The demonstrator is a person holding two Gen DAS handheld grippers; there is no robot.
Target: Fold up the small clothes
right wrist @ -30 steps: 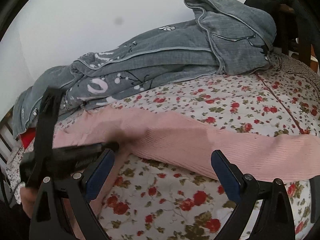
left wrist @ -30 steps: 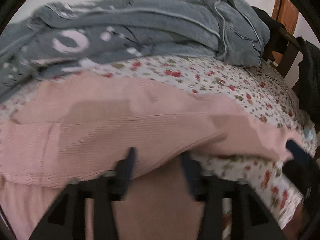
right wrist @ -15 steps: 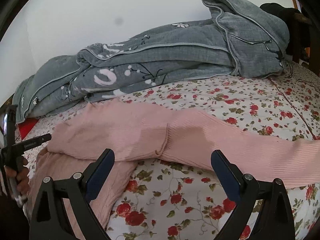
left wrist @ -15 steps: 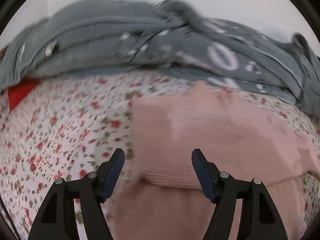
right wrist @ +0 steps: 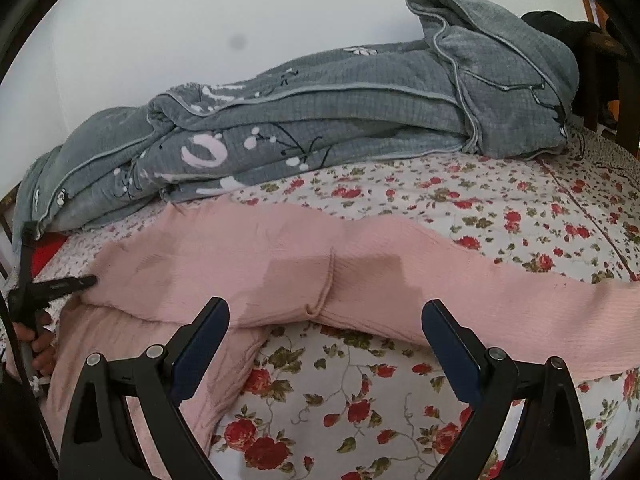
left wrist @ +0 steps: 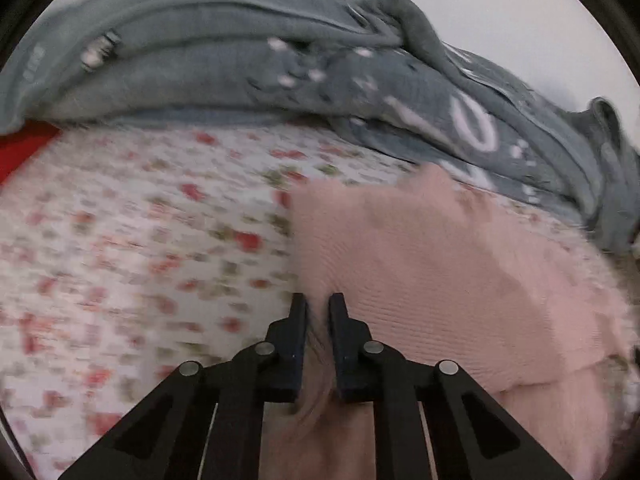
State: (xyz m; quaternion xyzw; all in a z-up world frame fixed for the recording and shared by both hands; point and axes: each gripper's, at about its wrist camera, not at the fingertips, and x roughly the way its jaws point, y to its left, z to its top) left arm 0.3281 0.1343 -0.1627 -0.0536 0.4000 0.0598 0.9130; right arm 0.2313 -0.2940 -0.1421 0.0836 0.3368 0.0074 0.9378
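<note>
Left wrist view: left gripper (left wrist: 318, 308) fingers just closed, pinching a pucker of the pink garment (left wrist: 452, 276) at its left end, likely to lift that end for a fold; blurred floral bed (left wrist: 132, 240) beyond, grey quilt (left wrist: 240, 60) along the far edge. Right wrist view: right gripper (right wrist: 326, 328) fingers spread wide and empty, poised over the garment's near edge mid-bed, presumably awaiting a grasp; shows the garment's whole length stretching rightward, plus the hand (right wrist: 38, 346) at the bed's left edge, both unseen in the other view.

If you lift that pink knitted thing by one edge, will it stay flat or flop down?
Probably flop. The pink ribbed knit garment already drapes in soft folds over the floral bedsheet. It looks thin, so likely light. The left gripper has just closed on its edge, which bunches between the pads, so it should trail limply.
</note>
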